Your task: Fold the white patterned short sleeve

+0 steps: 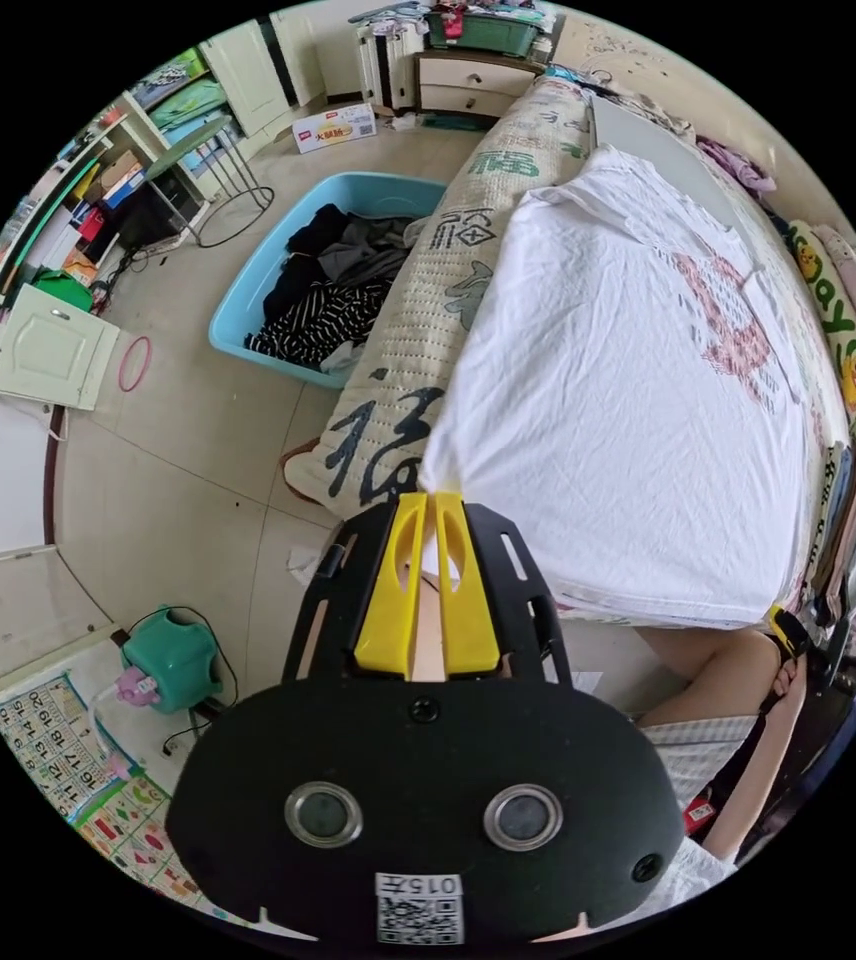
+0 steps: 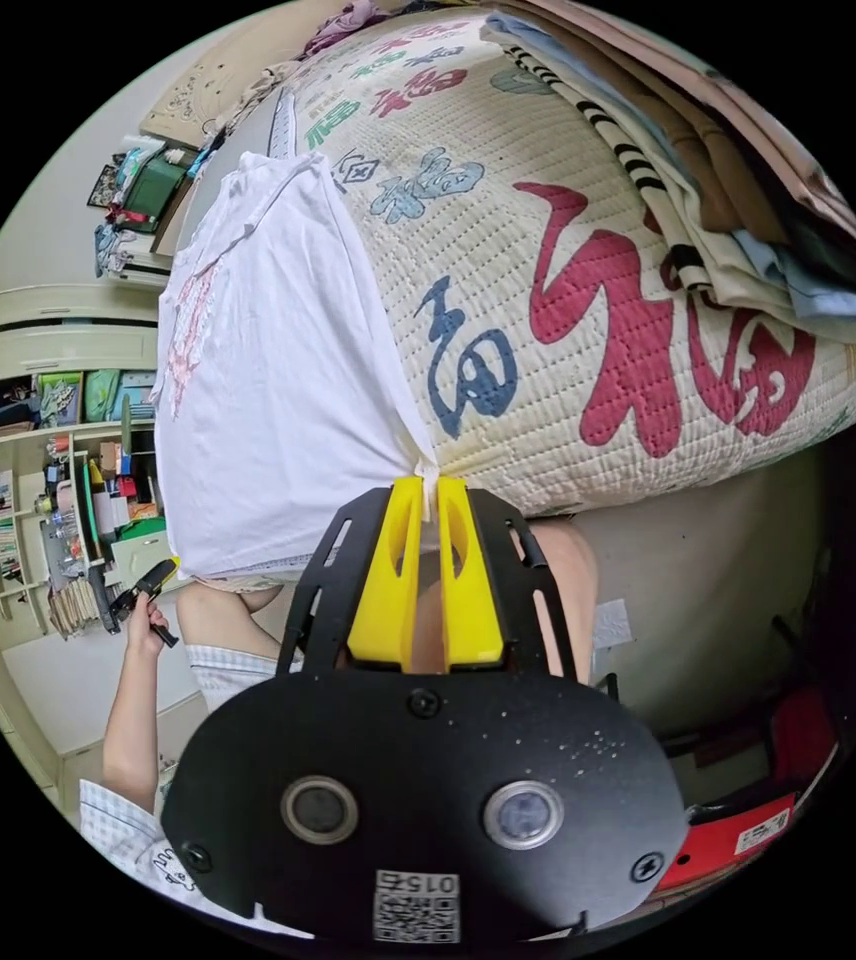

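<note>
**Shirt pinched at both hem corners**

Shirt [image 1: 608,400] stretches away from the left gripper [image 1: 435,505], whose yellow jaws are nearly closed and nip a bottom corner of the cloth. The right gripper [image 2: 426,490] nips the opposite bottom corner the same way. The white fabric lies flat on the quilted mat [image 2: 588,300] beyond both tools, a pink print near its far, collar end.

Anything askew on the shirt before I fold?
Nothing is damaged. The white shirt lies flat on the quilted mat, its hem corners pinched by the left gripper and right gripper.
</note>
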